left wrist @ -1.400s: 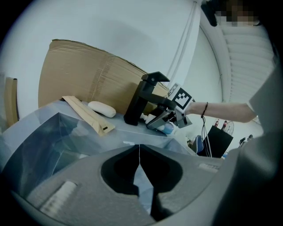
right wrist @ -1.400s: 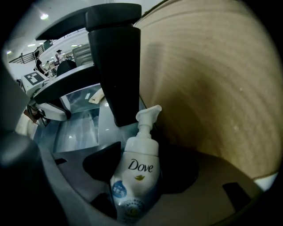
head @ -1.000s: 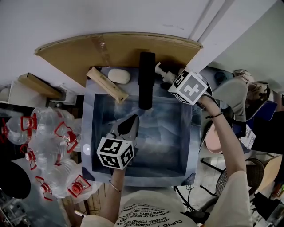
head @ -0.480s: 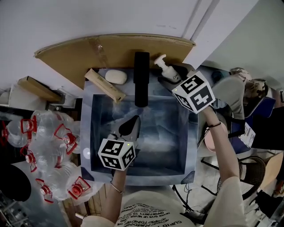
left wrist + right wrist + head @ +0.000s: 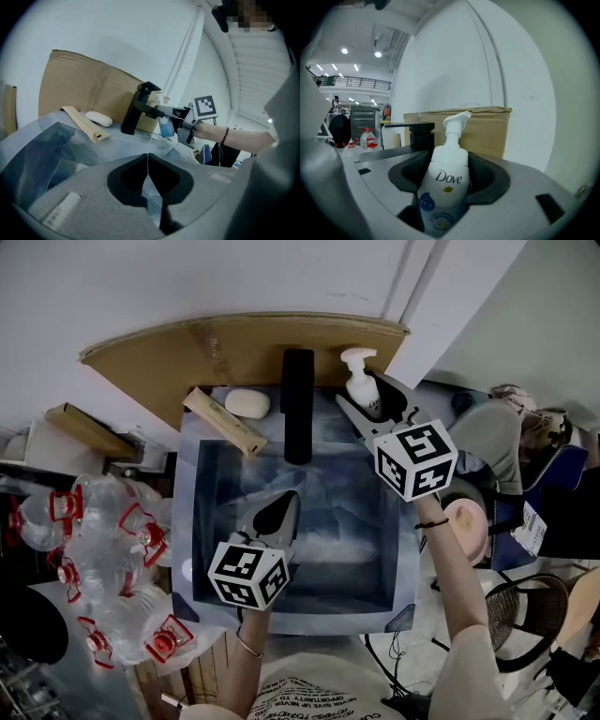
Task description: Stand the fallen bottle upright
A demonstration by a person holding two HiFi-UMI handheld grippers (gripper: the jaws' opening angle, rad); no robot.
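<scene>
White plastic, the pump bottle [image 5: 444,185] carries "Dove" in dark script over a small gold mark. Below sit a blue round badge and a ringed seal, both with print too small to read. The right gripper [image 5: 367,401] has its jaws clamped on the bottle's lower body, one dark pad on each side, and the nozzle points up and to the right.

Only the right gripper view shows that label. The head view shows the bottle's place: the far right corner of the blue-grey sink [image 5: 185,521], right of the black tap [image 5: 297,409]. In the left gripper view the bottle stands upright in the grip above the rim; no view shows whether its base touches.

The head view alone takes in the white soap bar [image 5: 247,403], the wooden strip [image 5: 223,420], the cardboard sheet [image 5: 244,341] against the wall and the red-handled water jugs [image 5: 103,540] at the left.

The right forearm reaches from the near right to the far corner, a dark band on its wrist. The left gripper [image 5: 148,164] points far over the basin, tilted slightly down, its jaws together on nothing.
</scene>
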